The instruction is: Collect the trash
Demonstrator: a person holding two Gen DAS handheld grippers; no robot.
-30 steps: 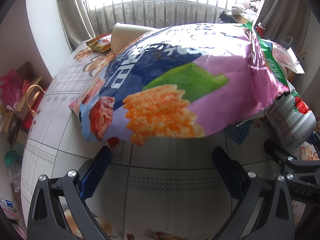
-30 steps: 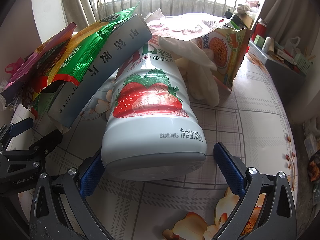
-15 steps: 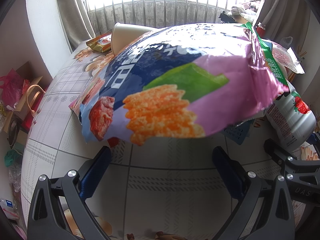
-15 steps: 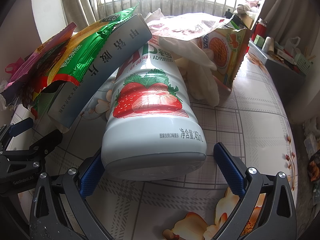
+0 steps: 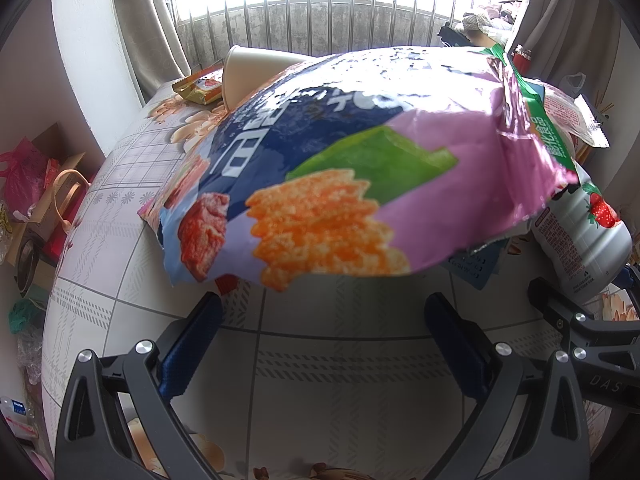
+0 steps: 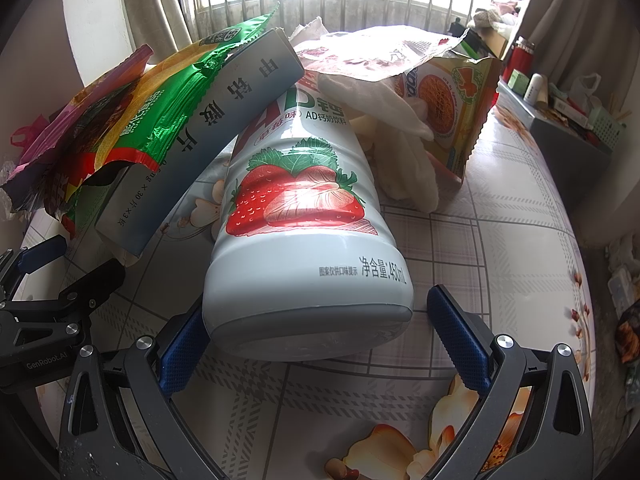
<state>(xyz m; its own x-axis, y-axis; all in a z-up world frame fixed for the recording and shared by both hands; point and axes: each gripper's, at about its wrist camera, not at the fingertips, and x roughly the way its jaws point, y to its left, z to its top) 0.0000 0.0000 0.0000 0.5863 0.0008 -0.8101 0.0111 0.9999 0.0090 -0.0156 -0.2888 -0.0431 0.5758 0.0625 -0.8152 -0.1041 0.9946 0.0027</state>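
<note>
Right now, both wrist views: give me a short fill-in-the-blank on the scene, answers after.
1. The white bottle lies on its side and its label shows a ____.
2. The grey box leans against the ____.
3. Both the left gripper and the right gripper are ____.
4. The large snack bag ahead of the left gripper is mostly ____.

Answers: strawberry; bottle; open; purple

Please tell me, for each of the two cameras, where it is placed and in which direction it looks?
Left wrist: on the left gripper, looking forward over the tablecloth at a purple snack bag; its own open fingers show.
Right wrist: on the right gripper, facing the strawberry milk bottle lying between its open fingers.
Shared: both see the bottle, the window bars, and the other gripper at the frame edge.
</note>
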